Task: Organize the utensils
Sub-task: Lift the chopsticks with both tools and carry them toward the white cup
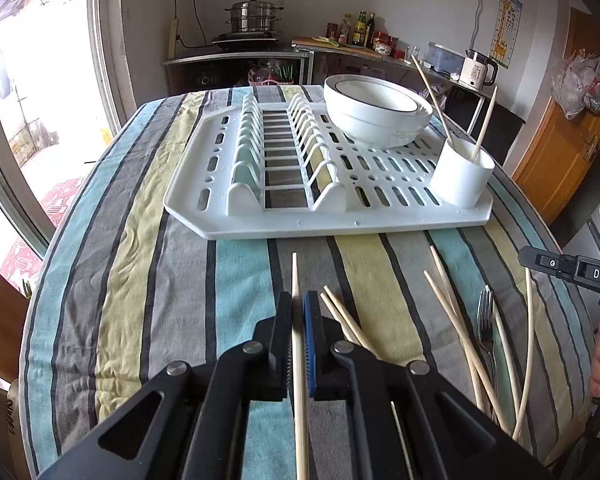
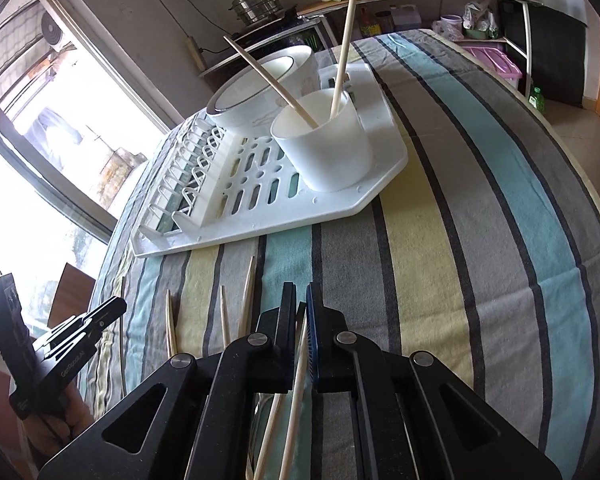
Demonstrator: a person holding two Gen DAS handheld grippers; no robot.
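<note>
A surface covered in a blue, grey and yellow striped cloth carries a white plastic dish-drying rack. On the rack sit stacked white ceramic bowls with dark rims and a white cylindrical utensil cup with two pale wooden chopsticks leaning inside it. The left tongs are closed narrowly on a single pale wooden chopstick that points toward the rack. The right tongs likewise pinch a thin wooden chopstick. More loose chopsticks and a silver metal fork lie on the cloth near the front edge.
</note>
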